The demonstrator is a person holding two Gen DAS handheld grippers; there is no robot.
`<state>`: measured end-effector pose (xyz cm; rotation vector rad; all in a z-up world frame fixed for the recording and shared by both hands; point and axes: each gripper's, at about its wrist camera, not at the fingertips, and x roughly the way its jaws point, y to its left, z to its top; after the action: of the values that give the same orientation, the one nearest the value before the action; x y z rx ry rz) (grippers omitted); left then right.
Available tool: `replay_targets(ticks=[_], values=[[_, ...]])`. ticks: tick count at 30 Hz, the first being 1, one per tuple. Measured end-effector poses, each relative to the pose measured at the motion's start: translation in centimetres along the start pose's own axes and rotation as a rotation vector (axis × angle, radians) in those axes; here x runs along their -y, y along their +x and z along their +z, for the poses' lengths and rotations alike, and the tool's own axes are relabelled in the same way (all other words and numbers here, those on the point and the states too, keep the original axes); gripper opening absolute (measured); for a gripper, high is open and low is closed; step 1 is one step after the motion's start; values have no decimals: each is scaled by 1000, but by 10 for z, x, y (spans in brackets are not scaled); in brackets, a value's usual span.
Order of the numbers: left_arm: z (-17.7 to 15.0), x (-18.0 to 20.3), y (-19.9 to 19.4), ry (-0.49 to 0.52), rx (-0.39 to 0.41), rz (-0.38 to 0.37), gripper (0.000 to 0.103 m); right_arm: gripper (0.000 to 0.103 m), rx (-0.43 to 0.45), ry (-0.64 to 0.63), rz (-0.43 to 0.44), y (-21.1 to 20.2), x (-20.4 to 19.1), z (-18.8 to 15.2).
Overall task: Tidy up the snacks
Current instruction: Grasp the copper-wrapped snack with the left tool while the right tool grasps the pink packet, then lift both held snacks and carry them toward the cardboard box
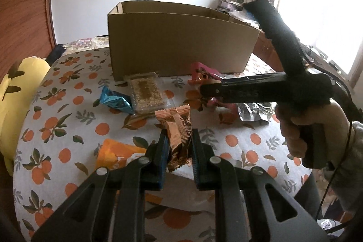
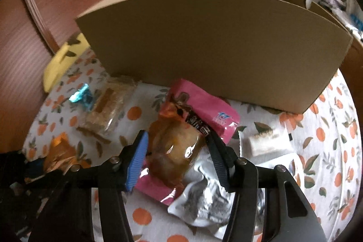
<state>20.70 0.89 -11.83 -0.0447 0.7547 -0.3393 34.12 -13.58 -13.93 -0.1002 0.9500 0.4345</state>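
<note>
Left gripper [image 1: 179, 146]: clenched on the copper snack packet [image 1: 179, 128], held upright at lower centre of the left view.
Cardboard box [image 1: 177, 42]: stood beyond the packet, upper centre, open top facing up; the likely drop spot.
Right gripper [image 2: 177, 151]: 2 fingers spread, straddling the pink-and-orange pouch [image 2: 181, 140] at centre of the right view; contact not visible.
Pouch axis: ran away from the claw toward the box wall.
Right hand [image 1: 301, 126]: gripped its handle at right of the left view, tool angled downward.
</note>
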Motion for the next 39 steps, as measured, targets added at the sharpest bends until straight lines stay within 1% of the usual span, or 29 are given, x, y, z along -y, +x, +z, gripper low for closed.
replay_targets(ticks=[5,7,11,16,19,21,22,31,36,39], values=[[-3,-7,-3,-17,6,-7,16,56,-16,-103,-113,7,-15,-2],[-4,-7,-4,-21,10,-10,16,54,-16,-117,-132,7,-16,-6],[-7,-7,-4,-25,8,-15,16,44,-15,-178,-151,3,-23,-13],[-6,-7,-8,-32,21,-14,16,41,-11,-200,-109,-5,-28,-20],[-6,-8,-13,-35,29,-10,16,39,17,-187,-92,-14,-27,-21],[-5,-8,-15,-37,35,-7,16,38,19,-171,-58,-20,-24,-21],[-4,-9,-16,-39,38,-6,16,38,21,-169,-55,-22,-25,-21],[9,-10,-29,-31,73,13,16,38,111,-213,-1,-65,-42,-18],[22,-11,-39,-19,104,30,16,38,150,-227,18,-84,-47,-14],[27,-11,-42,-14,115,37,16,38,170,-232,14,-90,-48,-13]])
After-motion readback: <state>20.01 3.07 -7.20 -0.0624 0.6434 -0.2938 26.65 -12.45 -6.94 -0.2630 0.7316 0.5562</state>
